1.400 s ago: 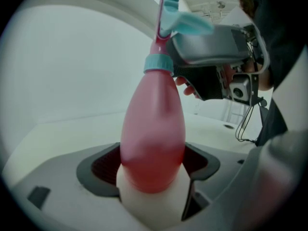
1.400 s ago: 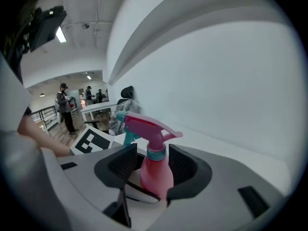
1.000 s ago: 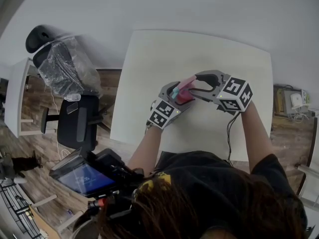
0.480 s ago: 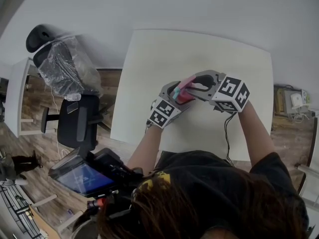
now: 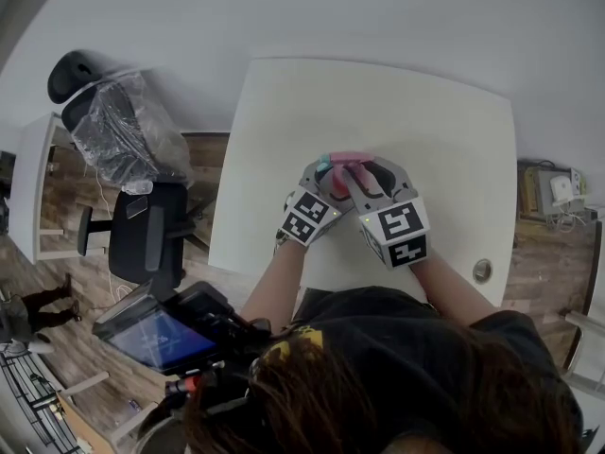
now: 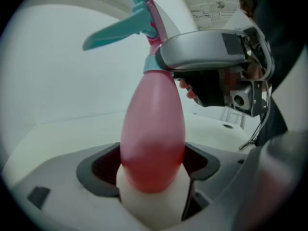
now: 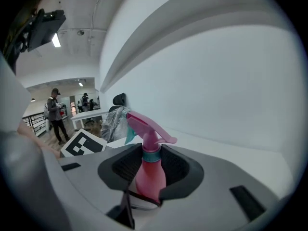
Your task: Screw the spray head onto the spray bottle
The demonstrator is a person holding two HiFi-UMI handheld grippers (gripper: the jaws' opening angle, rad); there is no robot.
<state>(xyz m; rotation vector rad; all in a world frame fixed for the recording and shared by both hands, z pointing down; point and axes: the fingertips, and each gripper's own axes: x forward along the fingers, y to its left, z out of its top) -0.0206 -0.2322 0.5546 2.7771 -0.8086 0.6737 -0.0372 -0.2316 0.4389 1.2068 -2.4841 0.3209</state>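
Trouble to watch: cross-threading. On the left gripper (image 6: 153, 177), wide jaws clamp the spray bottle (image 6: 153, 124) low down. The right gripper (image 7: 151, 163) has just been closing its jaws, now narrow on the teal collar (image 7: 151, 156) of the spray head (image 7: 144, 125) atop that bottle. Twisting off-axis could jam the threads, or the pads could slip.

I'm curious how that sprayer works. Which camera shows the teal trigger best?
The left gripper view: the teal trigger stands out whole, above the pink bottle. The right gripper view shows only a teal sliver behind the pink spray head; the head view, a tiny teal spot.
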